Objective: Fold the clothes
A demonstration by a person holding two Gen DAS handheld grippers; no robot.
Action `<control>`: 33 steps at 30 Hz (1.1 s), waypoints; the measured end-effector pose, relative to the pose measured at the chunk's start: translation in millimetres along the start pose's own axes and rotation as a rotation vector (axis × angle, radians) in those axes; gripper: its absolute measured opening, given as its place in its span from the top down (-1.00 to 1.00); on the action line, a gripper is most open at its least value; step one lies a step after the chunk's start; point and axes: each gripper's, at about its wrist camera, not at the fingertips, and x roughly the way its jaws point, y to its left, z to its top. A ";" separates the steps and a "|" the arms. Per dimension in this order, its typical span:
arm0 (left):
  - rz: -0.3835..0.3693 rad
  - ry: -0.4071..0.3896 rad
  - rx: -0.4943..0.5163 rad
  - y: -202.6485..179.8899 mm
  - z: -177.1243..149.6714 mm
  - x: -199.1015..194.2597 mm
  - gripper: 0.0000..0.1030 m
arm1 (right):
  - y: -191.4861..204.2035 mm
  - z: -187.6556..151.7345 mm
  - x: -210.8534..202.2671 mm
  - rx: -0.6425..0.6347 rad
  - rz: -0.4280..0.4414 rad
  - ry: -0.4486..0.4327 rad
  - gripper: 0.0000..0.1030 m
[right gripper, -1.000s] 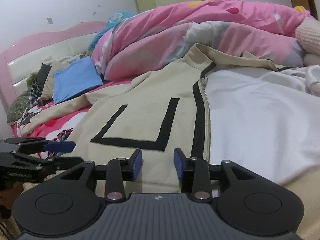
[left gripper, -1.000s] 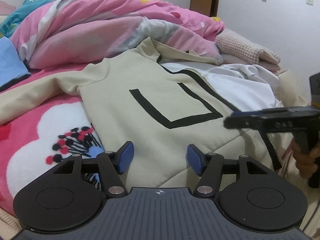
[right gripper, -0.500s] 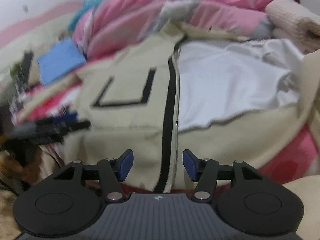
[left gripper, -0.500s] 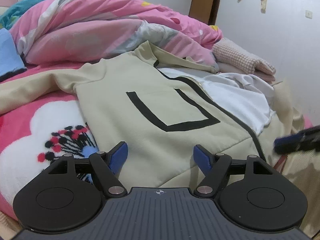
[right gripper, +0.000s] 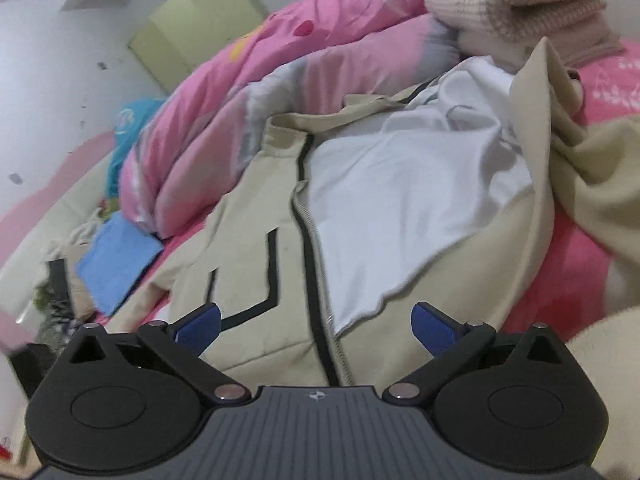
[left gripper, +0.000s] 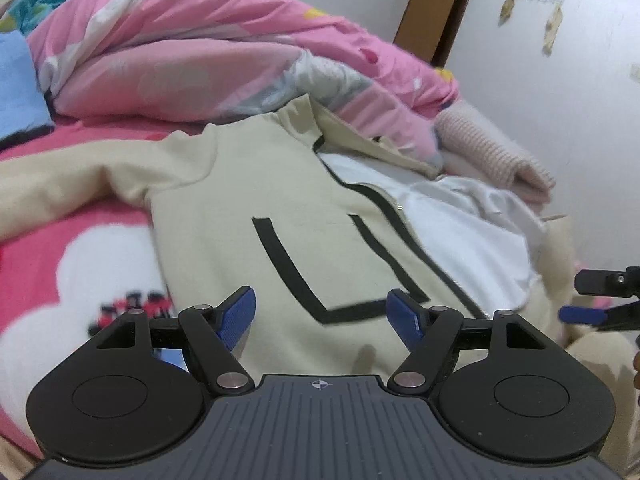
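So the jacket (left gripper: 224,216) is spread out on the bed (left gripper: 72,240), beige with black lines, zipper half undone and the right front flap turned back so the white lining (right gripper: 400,184) shows. Collar end points away toward the pink duvet (left gripper: 192,56), hem end is closest to both cameras.

Left tool (left gripper: 322,314) hangs just above the hem on the beige panel side, blue pads wide apart, nothing between them and not touching the cloth as far as I can see. The black L-shaped stripe sits right ahead of it.

Right tool (right gripper: 316,322) is over the hem too, lined up with the zipper (right gripper: 312,248), and its jaws are opening, spread really wide with no cloth pinched. In the left view it pokes in from the right edge (left gripper: 580,314), just off the jacket's side.

One sleeve trails off to the left (kinda blurry). A folded blue cloth (right gripper: 120,256) lies further up the bed, well apart from the tools.
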 end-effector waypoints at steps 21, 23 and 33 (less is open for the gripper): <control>0.259 0.168 -0.031 -28.9 15.1 63.3 -1.00 | 34.5 -16.8 115.6 -0.314 -0.290 -0.004 -1.00; 0.272 0.167 -0.025 -31.5 13.9 64.8 -1.00 | 34.2 -17.0 115.4 -0.316 -0.286 -0.014 -1.00; 0.284 0.130 -0.008 -34.3 7.9 63.9 -1.00 | 23.3 -15.2 105.9 -0.316 -0.187 -0.050 -1.00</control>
